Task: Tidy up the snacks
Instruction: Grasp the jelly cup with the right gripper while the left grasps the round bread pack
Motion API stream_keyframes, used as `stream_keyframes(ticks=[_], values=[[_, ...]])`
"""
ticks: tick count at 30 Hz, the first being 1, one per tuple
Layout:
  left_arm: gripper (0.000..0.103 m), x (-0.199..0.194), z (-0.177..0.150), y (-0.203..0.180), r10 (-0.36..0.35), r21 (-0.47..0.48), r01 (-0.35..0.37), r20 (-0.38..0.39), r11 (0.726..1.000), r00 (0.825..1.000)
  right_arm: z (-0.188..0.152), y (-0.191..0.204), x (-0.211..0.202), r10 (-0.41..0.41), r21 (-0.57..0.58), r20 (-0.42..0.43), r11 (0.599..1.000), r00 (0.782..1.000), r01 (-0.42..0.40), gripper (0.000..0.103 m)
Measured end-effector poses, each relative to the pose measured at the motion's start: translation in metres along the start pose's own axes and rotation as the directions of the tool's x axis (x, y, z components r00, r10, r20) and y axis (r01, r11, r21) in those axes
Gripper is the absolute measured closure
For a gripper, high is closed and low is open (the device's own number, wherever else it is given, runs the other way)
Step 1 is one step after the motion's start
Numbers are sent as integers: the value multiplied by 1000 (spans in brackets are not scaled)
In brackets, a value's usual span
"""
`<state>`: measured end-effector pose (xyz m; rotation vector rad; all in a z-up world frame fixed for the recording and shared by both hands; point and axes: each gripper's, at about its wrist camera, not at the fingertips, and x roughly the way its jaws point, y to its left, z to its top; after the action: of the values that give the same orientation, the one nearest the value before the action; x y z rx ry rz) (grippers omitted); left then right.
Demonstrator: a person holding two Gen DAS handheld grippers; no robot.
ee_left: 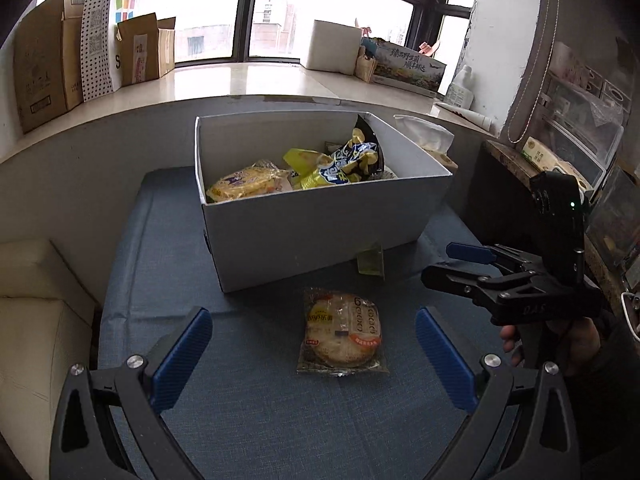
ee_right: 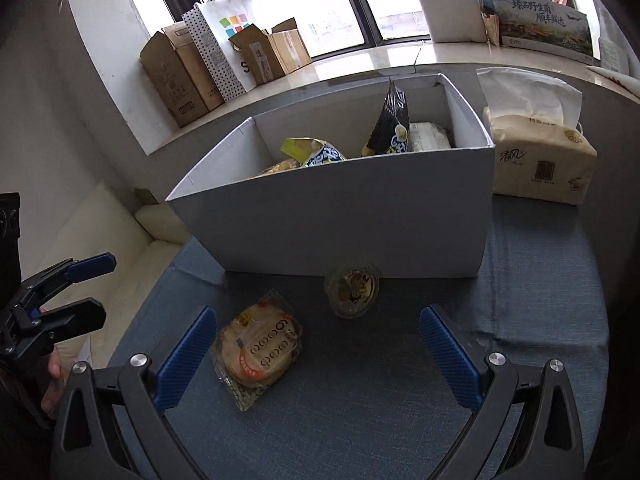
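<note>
Woven blue tablecloth (ee_left: 248, 420), matte white box (ee_left: 312, 232), crinkly round cracker pack (ee_left: 341, 332), both hand-held grippers wide open, empty.

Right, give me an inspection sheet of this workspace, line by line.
Surface: blue cloth covering the table, slightly creased.
Job's things: white box open, several snack packs inside; wrapped round cake flat on the cloth in front of it; small clear snack cup on its side against the box front.
Clutter: tissue pack beside the box.
Grippers: left gripper and right gripper, jaws open, both empty.
Cables: nothing seen on the cloth.
Surroundings: window sill with cardboard boxes and bags; cream sofa beside the table.
</note>
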<state>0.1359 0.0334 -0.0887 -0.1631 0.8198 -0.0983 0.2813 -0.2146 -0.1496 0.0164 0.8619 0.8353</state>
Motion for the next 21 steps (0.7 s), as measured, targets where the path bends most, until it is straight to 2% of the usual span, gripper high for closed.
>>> stream_keyframes(ticks=[5,10,21], values=[[0,10,-12,-1,6,-9,-6,-43,1000,999,6,-19,26,-8,24,-33,1000,999,9,0],[0,16,-20,-2,8,-8,-8,-67,1000,998,9,-26,48,-21,0,-58,1000,998,21,0],[0,23,-28,-2,24,-7,-25,-95,1000,995,13,-18,80,-15,-75,-87,997,996,9,0]])
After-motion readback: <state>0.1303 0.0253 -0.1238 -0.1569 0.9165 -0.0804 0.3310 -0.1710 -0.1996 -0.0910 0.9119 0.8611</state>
